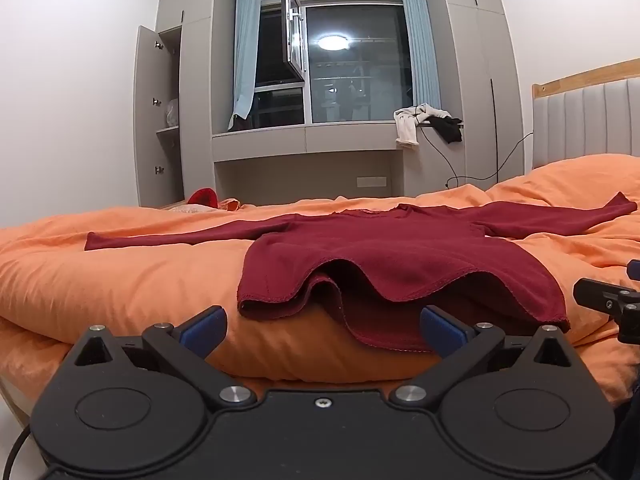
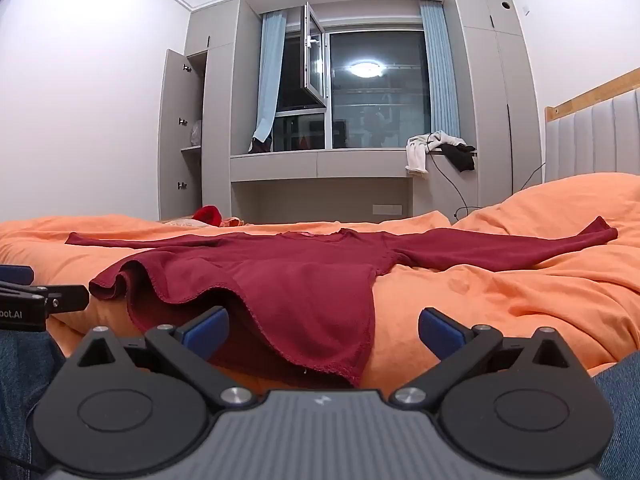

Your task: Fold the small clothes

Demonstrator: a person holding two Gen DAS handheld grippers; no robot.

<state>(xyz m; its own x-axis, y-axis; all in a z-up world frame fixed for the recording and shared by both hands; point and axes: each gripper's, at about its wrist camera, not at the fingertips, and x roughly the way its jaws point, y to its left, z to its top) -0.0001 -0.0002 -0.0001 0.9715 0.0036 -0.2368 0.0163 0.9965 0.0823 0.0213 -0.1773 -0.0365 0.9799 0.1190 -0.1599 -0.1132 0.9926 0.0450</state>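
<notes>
A dark red long-sleeved top lies spread on the orange bedding, sleeves stretched out left and right, its wavy hem hanging over the near bed edge. My left gripper stands open just short of the hem's left part, blue pads apart with nothing between them. My right gripper is open too, in front of the hem's right corner; the cloth lies beyond its left pad, not clamped. Each gripper shows at the edge of the other's view.
A padded headboard rises at the right. Behind the bed are a window bench with a white and a black garment, a trailing cable, and an open wardrobe door. A red item lies at the bed's far side. Jeans-clad legs flank the right gripper.
</notes>
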